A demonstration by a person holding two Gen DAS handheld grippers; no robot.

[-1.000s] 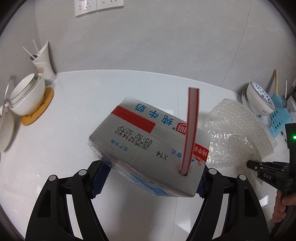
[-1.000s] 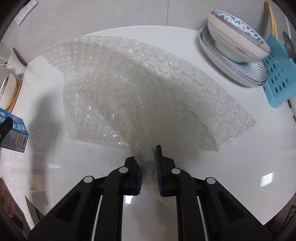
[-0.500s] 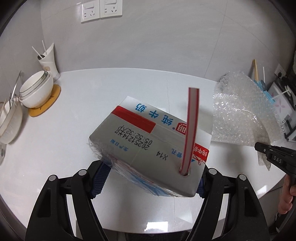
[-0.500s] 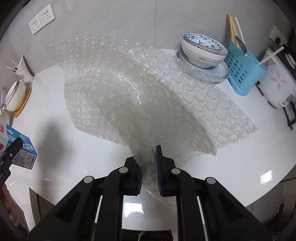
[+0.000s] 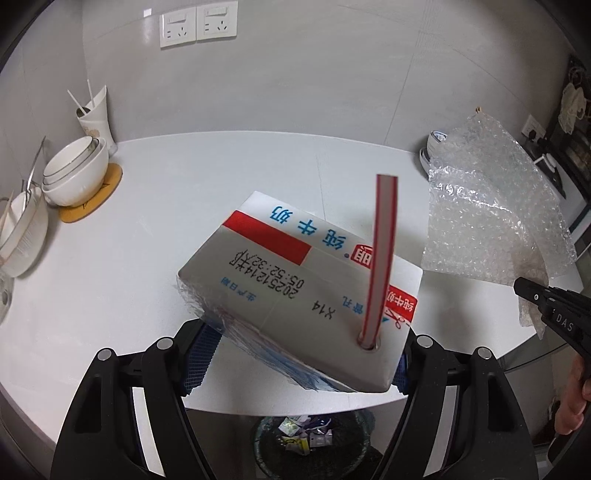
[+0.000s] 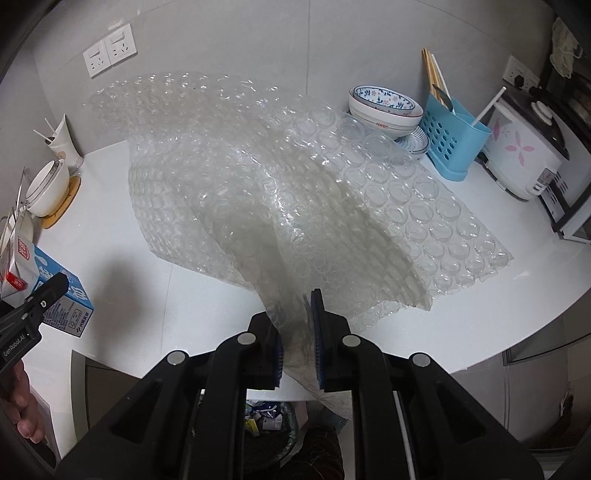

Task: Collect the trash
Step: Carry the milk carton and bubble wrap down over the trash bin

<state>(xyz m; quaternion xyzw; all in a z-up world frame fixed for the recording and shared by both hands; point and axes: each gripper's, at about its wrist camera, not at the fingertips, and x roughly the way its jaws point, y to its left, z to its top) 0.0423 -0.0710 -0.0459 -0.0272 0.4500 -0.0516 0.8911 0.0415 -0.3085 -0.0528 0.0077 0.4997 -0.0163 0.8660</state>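
Observation:
My left gripper (image 5: 299, 354) is shut on a white milk carton (image 5: 295, 288) with red and blue print and a red-and-white straw (image 5: 382, 254) standing out of its top. The carton hangs above the white table (image 5: 147, 229), near its front edge. My right gripper (image 6: 297, 332) is shut on a corner of a clear bubble wrap sheet (image 6: 266, 192), which is lifted off the table and fans out ahead. The bubble wrap (image 5: 491, 218) and right gripper also show at the right of the left wrist view. Below the table edge stands a dark trash bin (image 5: 314, 443) holding scraps.
Stacked white bowls (image 5: 75, 173) on a cork coaster and a white cup (image 5: 94, 114) sit at the table's left. A patterned bowl (image 6: 386, 107) on plates, a blue utensil rack (image 6: 454, 144) and a rice cooker (image 6: 524, 147) stand at the right. Wall sockets (image 5: 197, 26) are behind.
Both grippers have risen and drawn back toward the table's front edge with their loads. The bubble wrap has lifted off the table. The trash bin has come into view below.

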